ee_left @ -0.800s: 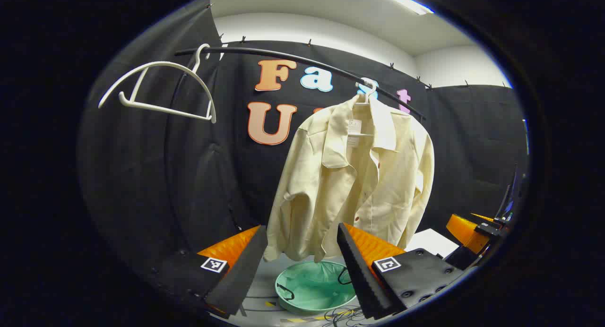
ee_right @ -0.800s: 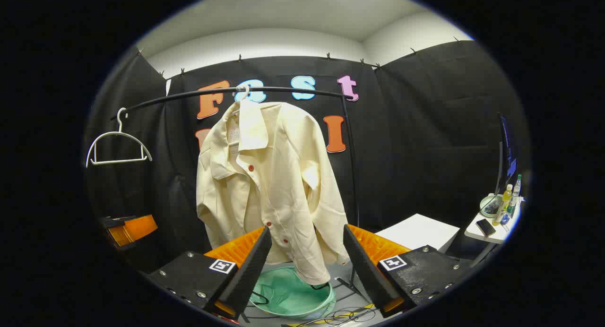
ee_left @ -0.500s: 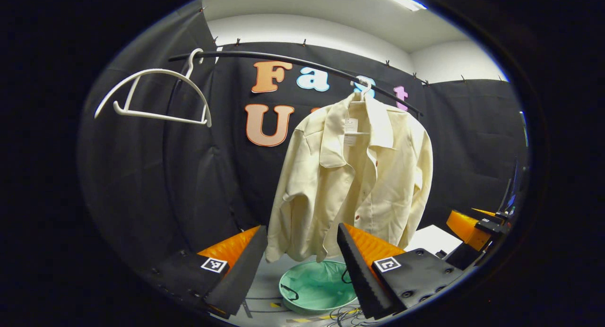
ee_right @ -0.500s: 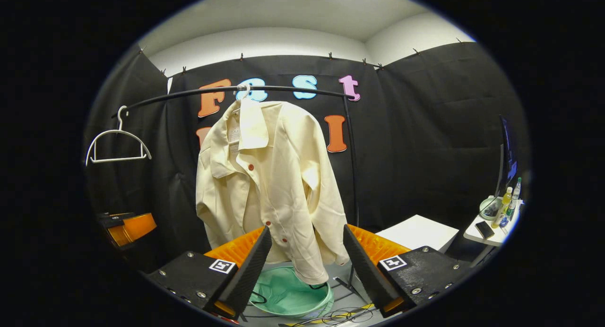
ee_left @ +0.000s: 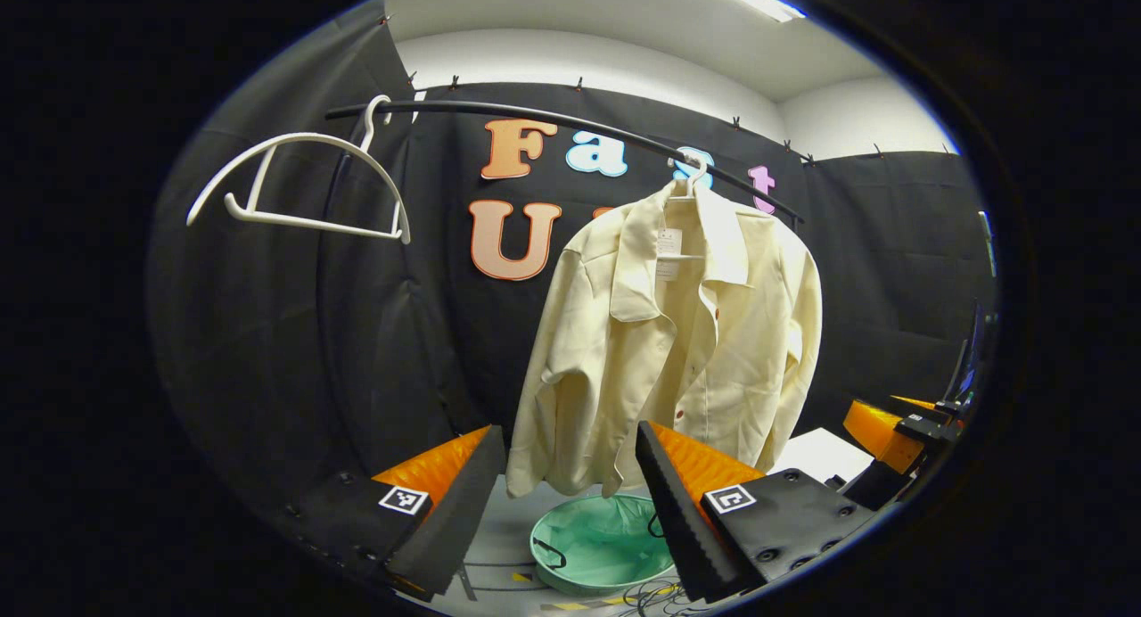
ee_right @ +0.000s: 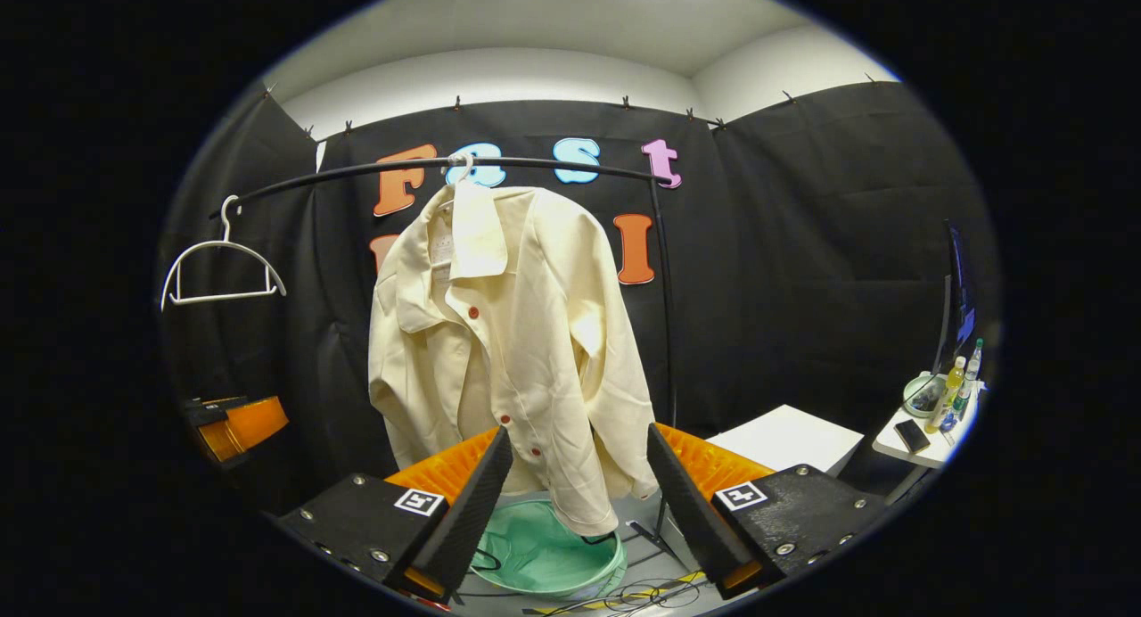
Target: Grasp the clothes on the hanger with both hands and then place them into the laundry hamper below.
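- A booth hung with black cloth walls under a white ceiling; a curved black rail point(ee_left: 570, 120) runs across the upper part of the scene, and pale floor shows below.
- In the left gripper view, the left gripper point(ee_left: 570, 492) has its two fingers spread wide apart, holding nothing and touching nothing.
- In the right gripper view, the right gripper point(ee_right: 578, 497) is likewise spread wide, empty, with clear space between its fingers.
- Beyond both grippers hangs a cream shirt point(ee_left: 677, 349) on a white hanger point(ee_left: 693, 173) hooked over the rail. Its long axis runs straight up and down, collar at the top, hem at the bottom, sleeves drooping at the sides. The front is open, with small red buttons along the edge.
- Directly below the shirt's hem, on the floor, sits a round green laundry hamper point(ee_left: 602, 550), its mouth facing up.
- An empty white hanger point(ee_left: 299, 185) hangs farther along the rail, well apart from the shirt.
- In the right gripper view, a white table point(ee_right: 789, 439) stands to the right, and farther right a small shelf holds bottles point(ee_right: 956, 376).
- Loose cables point(ee_right: 637, 597) lie on the floor near the hamper.
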A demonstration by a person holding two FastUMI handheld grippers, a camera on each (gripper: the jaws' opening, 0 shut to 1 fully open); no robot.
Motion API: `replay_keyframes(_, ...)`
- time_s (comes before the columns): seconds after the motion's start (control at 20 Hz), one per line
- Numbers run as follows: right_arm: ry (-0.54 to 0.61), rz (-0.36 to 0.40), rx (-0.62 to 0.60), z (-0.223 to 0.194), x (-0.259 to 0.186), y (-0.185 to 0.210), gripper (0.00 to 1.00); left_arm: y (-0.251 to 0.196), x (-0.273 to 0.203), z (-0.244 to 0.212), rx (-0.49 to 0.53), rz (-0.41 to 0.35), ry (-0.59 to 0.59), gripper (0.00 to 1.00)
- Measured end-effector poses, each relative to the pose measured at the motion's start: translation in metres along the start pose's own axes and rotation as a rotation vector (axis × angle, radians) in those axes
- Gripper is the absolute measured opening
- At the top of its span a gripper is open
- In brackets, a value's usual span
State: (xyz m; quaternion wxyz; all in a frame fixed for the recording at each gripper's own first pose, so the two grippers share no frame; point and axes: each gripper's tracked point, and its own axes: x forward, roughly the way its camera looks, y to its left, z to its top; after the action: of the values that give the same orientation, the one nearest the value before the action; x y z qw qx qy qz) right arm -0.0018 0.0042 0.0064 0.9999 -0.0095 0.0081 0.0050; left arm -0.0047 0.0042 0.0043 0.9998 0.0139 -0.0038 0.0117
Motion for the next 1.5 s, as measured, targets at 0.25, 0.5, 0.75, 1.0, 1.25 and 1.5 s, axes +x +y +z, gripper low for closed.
replay_keyframes(0.25, 0.019, 0.043, -0.025, -0.003, 0.012, 0.026, 0.95, 0.003, -0.001, -0.001, -0.002, 0.008, 0.005, 0.97)
replay_keyframes(0.5, -0.013, 0.115, -0.003, 0.013, 0.040, 0.059, 0.95, 0.010, -0.004, -0.004, -0.009, 0.024, 0.014, 0.97)
replay_keyframes(0.75, -0.056, 0.159, -0.030, 0.034, 0.080, 0.084, 0.95, 0.018, -0.006, -0.010, -0.007, 0.045, 0.028, 0.97)
replay_keyframes(1.0, -0.077, 0.191, -0.057, 0.044, 0.129, 0.108, 0.95, 0.026, -0.001, -0.013, 0.004, 0.062, 0.039, 0.97)
replay_keyframes(1.25, -0.046, 0.190, -0.043, 0.037, 0.178, 0.123, 0.86, 0.037, 0.004, -0.015, 0.001, 0.082, 0.053, 0.94)
replay_keyframes(1.5, -0.004, 0.196, -0.036, 0.031, 0.214, 0.136, 0.76, 0.042, 0.011, -0.015, 0.010, 0.088, 0.060, 0.97)
